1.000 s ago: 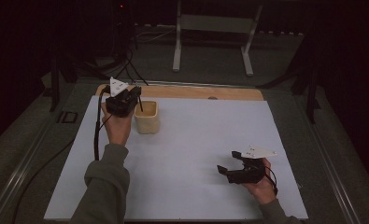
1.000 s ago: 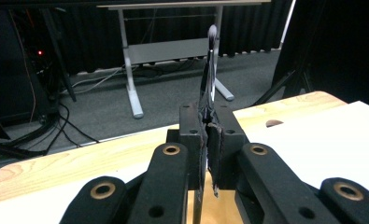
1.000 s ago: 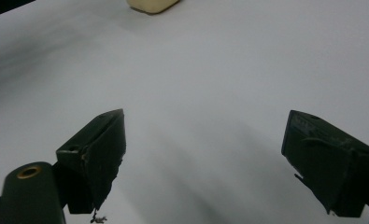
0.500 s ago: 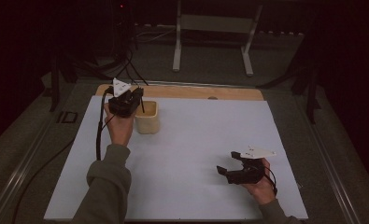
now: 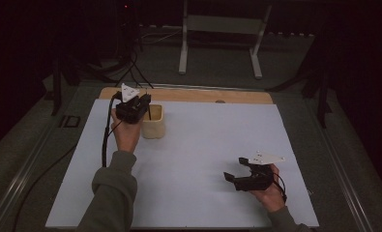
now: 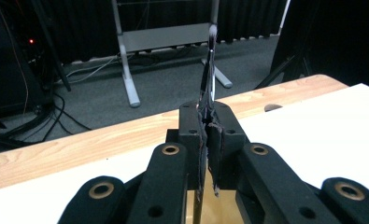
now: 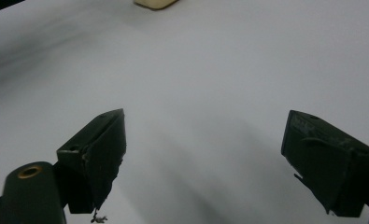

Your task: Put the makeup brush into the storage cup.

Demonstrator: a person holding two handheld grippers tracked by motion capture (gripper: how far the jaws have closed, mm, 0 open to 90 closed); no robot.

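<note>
Dark floor and a metal stand (image 5: 221,43) lay behind the white bench (image 5: 203,145). Near its far left corner stood a cream cup (image 5: 154,123), and the left tongs (image 5: 142,102) hovered just over its rim, shut on a thin dark stick (image 6: 209,70) that pointed up and also reached down toward the cup. I think the stick could slip or catch the rim and tip the cup, because the grip was narrow. By the near right edge, the right tongs (image 5: 233,176) were wide open and held nothing.

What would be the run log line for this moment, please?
left claw: shut on thin dark stick over beige cup | right claw: open, empty, above white table
</note>
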